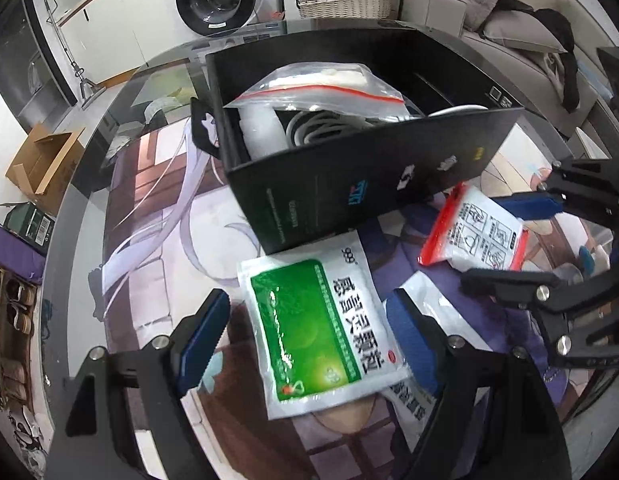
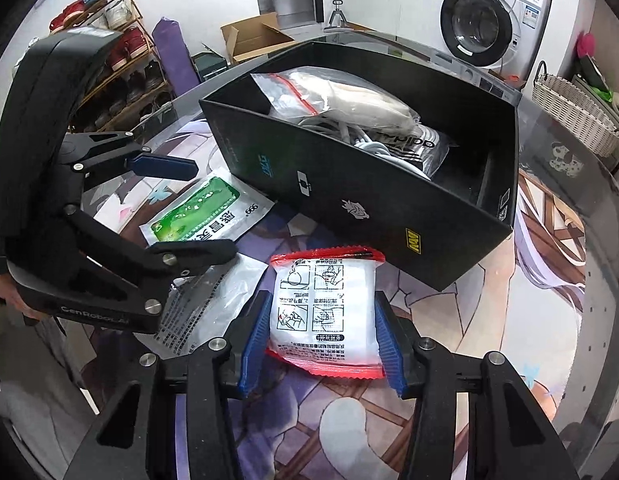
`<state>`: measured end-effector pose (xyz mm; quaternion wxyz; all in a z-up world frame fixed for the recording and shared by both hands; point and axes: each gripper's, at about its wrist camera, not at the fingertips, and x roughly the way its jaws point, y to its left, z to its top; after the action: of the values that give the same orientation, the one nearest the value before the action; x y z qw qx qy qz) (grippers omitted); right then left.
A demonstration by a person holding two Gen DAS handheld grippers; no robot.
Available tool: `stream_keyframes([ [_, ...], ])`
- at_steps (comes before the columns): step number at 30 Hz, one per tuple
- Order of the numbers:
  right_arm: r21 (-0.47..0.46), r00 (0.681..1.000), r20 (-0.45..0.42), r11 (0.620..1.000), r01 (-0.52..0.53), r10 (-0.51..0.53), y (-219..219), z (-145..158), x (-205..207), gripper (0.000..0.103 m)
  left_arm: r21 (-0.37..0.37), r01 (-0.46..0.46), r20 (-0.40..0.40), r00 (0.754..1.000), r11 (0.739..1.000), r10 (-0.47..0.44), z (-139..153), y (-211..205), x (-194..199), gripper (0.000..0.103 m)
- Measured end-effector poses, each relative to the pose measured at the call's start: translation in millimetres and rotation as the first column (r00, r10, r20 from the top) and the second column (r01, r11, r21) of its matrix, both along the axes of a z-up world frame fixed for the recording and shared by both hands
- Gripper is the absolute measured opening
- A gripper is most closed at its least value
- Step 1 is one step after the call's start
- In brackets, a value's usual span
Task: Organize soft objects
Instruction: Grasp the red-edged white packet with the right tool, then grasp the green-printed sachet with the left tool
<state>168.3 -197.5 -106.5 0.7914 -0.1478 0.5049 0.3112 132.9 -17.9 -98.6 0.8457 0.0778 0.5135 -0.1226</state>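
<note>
My right tool (image 2: 320, 346) is clamped on a white plastic packet with red sealed edges (image 2: 324, 308), just in front of the black cardboard box (image 2: 349, 200) on the counter (image 2: 549, 300). My left tool (image 1: 309, 340) hangs spread apart over a green-and-white foil sachet (image 1: 313, 332) lying flat, also right in front of that box. A clear zip bag with a red strip (image 1: 317, 88) sits inside the box.
</note>
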Motion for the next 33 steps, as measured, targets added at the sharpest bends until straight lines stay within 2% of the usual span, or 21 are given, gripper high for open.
stream_keyframes([
  [7,0.003,1.000,-0.011,1.000,0.014,-0.014,-4.8,-2.7,1.1,0.050,-0.006,0.025,-0.005,1.000,1.000,-0.026,-4.6,-3.0,11.3,0.086],
  [10,-0.001,1.000,-0.011,1.000,0.011,-0.011,-5.1,-3.6,0.5,0.050,-0.026,-0.002,-0.044,0.999,1.000,0.001,-5.2,9.5,7.5,0.091],
  [13,-0.012,1.000,-0.005,1.000,0.001,-0.001,-2.4,-3.5,-1.1,0.050,0.000,0.005,-0.047,0.999,1.000,-0.005,-4.7,18.1,0.8,0.091],
  [15,-0.013,1.000,-0.005,1.000,-0.003,0.003,0.4,-3.9,-2.2,0.050,-0.008,-0.016,-0.055,0.998,1.000,0.016,-5.3,26.2,0.7,0.089],
  [19,-0.011,1.000,-0.005,1.000,-0.004,0.003,3.7,-4.8,-2.7,0.054,-0.025,0.000,-0.029,1.000,1.000,-0.001,-5.0,27.2,-2.3,0.077],
  [20,-0.005,1.000,-0.005,1.000,-0.004,0.004,4.0,-5.5,-2.5,0.060,-0.023,0.011,-0.019,1.000,1.000,-0.011,-4.7,24.6,-4.5,0.067],
  [22,-0.002,1.000,0.003,1.000,-0.007,0.007,3.9,-6.9,-2.7,0.063,0.007,0.038,-0.006,0.999,0.999,-0.038,-1.6,15.3,-6.6,0.057],
  [25,-0.026,0.999,0.028,0.999,-0.020,0.021,8.2,-8.0,-5.9,0.063,-0.019,0.065,-0.024,0.998,0.998,-0.065,2.2,8.9,-7.9,0.051],
  [30,-0.033,0.999,0.035,0.999,-0.033,0.034,11.6,-8.1,-8.6,0.063,-0.021,0.096,-0.003,0.995,0.995,-0.096,3.4,4.9,-14.2,0.041],
  [31,-0.034,0.999,0.039,0.999,-0.032,0.033,11.7,-7.9,-8.9,0.059,-0.018,0.103,0.001,0.995,0.994,-0.103,3.8,3.3,-15.8,0.039],
  [32,-0.032,0.998,0.044,0.999,-0.033,0.034,10.6,-7.2,-8.1,0.050,-0.012,0.109,0.004,0.994,0.994,-0.109,3.8,2.3,-16.7,0.039],
  [33,-0.031,0.998,0.049,0.999,-0.035,0.036,10.3,-6.3,-8.7,0.046,-0.013,0.110,0.004,0.994,0.994,-0.110,4.1,1.9,-16.8,0.039],
])
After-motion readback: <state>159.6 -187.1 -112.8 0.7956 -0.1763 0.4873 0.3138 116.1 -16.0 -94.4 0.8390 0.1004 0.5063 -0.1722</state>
